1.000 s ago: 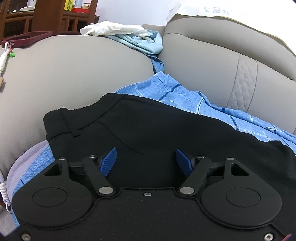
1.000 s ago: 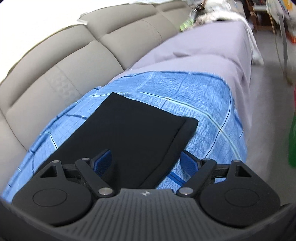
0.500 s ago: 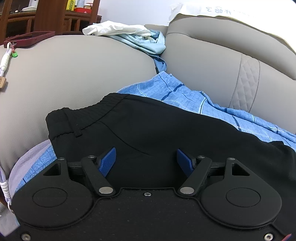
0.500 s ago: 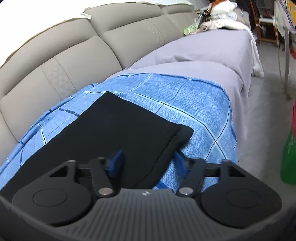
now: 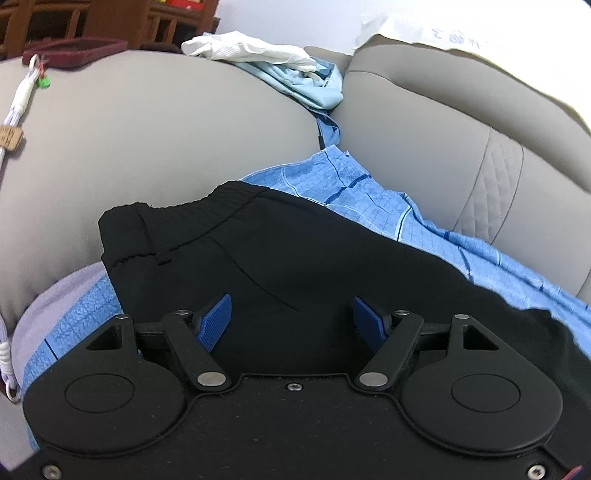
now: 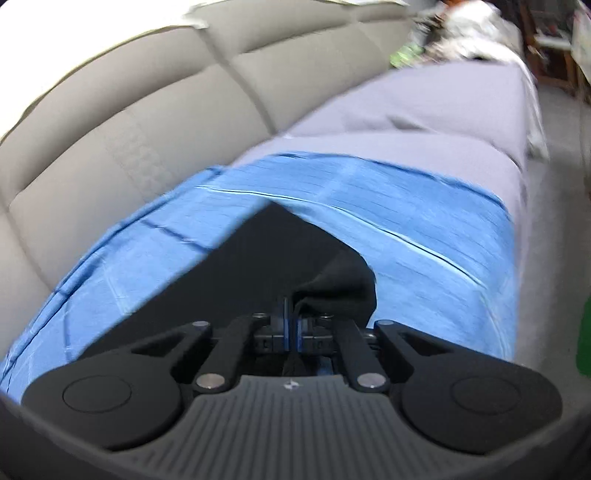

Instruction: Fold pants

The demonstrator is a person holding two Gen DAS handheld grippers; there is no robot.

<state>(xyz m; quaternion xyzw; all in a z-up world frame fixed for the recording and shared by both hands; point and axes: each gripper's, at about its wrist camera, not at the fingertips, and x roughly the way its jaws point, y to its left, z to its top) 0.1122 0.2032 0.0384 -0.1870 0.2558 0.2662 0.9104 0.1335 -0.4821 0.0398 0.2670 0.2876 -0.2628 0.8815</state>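
Nearest us, our right gripper (image 6: 290, 328) has pinched down on the hem end of the black pants (image 5: 295, 266), fabric bunched between the blue pads. Our left gripper (image 5: 291, 321) sits spread wide over the waistband end, pads not gripping. The pants lie on a blue checked sheet (image 6: 406, 229) over a beige sofa (image 5: 166, 147). Farther back there's crumpled laundry (image 5: 266, 55), wooden shelving (image 5: 110, 18), and a paper (image 5: 461, 29) with writing we can't read.
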